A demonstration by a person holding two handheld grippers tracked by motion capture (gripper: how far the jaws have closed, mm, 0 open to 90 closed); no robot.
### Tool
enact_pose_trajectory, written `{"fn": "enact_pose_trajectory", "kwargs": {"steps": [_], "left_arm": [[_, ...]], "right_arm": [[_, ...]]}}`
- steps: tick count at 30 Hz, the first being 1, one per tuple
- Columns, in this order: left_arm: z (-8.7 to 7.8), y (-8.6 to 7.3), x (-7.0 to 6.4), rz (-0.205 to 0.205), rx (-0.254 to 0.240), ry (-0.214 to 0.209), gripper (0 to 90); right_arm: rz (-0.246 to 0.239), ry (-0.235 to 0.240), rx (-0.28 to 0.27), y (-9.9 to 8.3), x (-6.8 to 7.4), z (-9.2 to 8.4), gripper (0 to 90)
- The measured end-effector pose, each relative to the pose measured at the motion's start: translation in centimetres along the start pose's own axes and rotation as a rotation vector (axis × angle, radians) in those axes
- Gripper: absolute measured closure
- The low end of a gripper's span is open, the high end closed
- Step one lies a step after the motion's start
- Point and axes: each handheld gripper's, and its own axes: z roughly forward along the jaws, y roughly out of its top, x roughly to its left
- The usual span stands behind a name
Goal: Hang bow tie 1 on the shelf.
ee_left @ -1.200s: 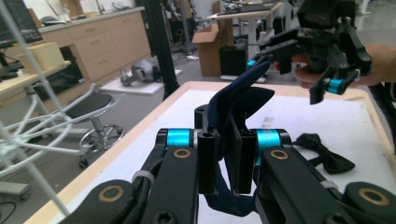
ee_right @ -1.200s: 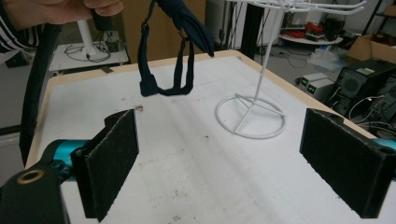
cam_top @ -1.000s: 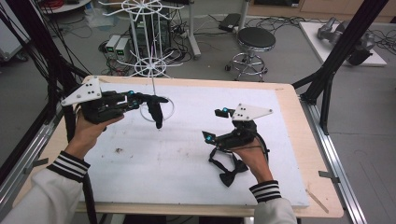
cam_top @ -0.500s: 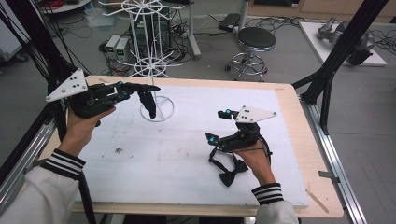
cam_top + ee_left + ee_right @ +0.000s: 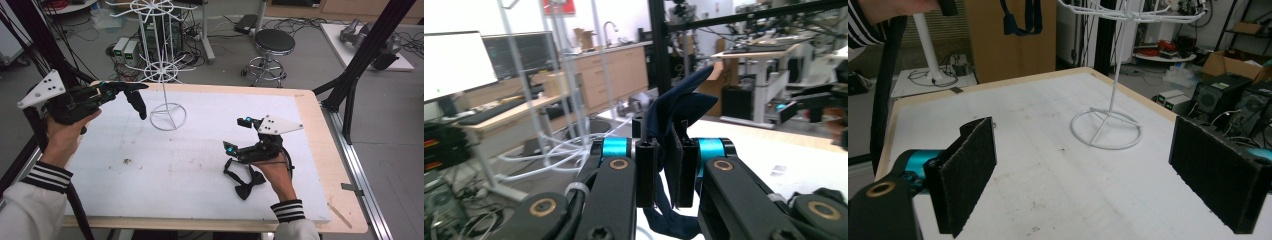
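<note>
The left tongs (image 5: 131, 90), closed tight on a dark bow tie (image 5: 676, 112), should rise beside the white wire rack (image 5: 162, 75) to hook its strap on an arm, while the right tongs (image 5: 1098, 175) wait wide open and empty.

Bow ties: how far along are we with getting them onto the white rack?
Done: nothing shows hung on the white wire rack yet. In hand: the left gripper is shut on a dark blue bow tie, raised beside the rack. Left: a black bow tie lies on the table under the right hand; the right gripper is open and empty.
</note>
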Motion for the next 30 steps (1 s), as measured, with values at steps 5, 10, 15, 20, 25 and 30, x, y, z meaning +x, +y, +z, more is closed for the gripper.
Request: {"fn": "enact_pose_trajectory", "kwargs": {"steps": [5,10,15,20,25,30], "left_arm": [[-1.0,0.2,0.6,0.003,0.009,0.039,83.7],[-1.4,0.2,1.0,0.004,0.024,0.075,83.7],[-1.4,0.1,1.2,0.005,0.044,0.108,83.7],[-1.2,0.0,1.7,0.004,0.067,0.146,83.7],[-1.1,0.0,2.2,0.008,0.090,0.176,83.7],[-0.7,-0.3,2.7,0.008,0.113,0.195,83.7]], "right_arm": [[0.000,-0.013,-0.017,0.1,-0.1,-0.6,11.2],[-0.003,-0.027,-0.049,0.0,0.0,-1.4,11.2],[0.006,-0.037,-0.065,-0.3,0.0,-2.0,11.1],[0.021,-0.055,-0.078,-1.0,-0.1,-2.8,11.1],[0.034,-0.064,-0.087,-1.5,-0.3,-3.3,11.1],[0.040,-0.062,-0.094,-1.6,-0.4,-3.6,11.1]]}}
